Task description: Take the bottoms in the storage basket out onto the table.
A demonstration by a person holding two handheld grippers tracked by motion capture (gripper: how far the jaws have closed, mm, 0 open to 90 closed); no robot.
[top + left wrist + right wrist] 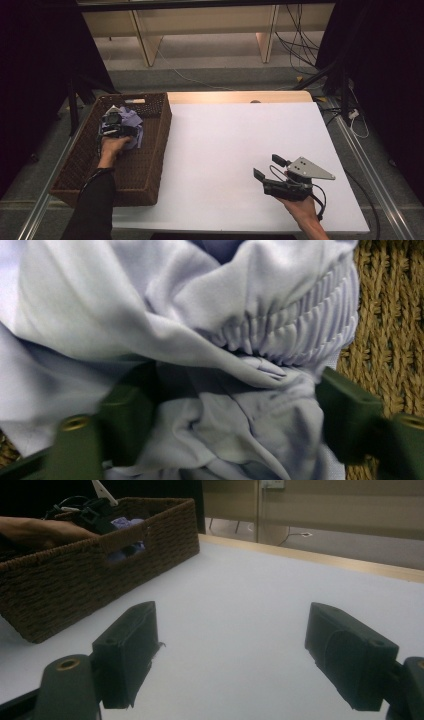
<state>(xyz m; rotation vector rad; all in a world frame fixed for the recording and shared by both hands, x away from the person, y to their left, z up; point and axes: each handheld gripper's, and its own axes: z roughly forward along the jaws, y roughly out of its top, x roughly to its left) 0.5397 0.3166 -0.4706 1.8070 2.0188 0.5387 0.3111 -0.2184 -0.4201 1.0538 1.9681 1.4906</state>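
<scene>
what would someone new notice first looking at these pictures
First, the crumpled pale lilac cloth with its gathered elastic band, lying in the dark brown woven wicker basket at the table's left edge, where the left gripper has its jaws around a bunch of the fabric. Next, the broad white tabletop, bare around the right gripper, which waits near its front right corner with its jaws wide apart and nothing between them.

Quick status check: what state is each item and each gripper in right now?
Lavender cloth: crumpled, lying in the basket, bunched between the left fingers.
Wicker basket: upright at the table's left edge, holding the cloth.
Left gripper: inside the basket, partly closed, fingers pressing into the cloth.
Right gripper: open, nothing between its fingers, held over the white table.
</scene>
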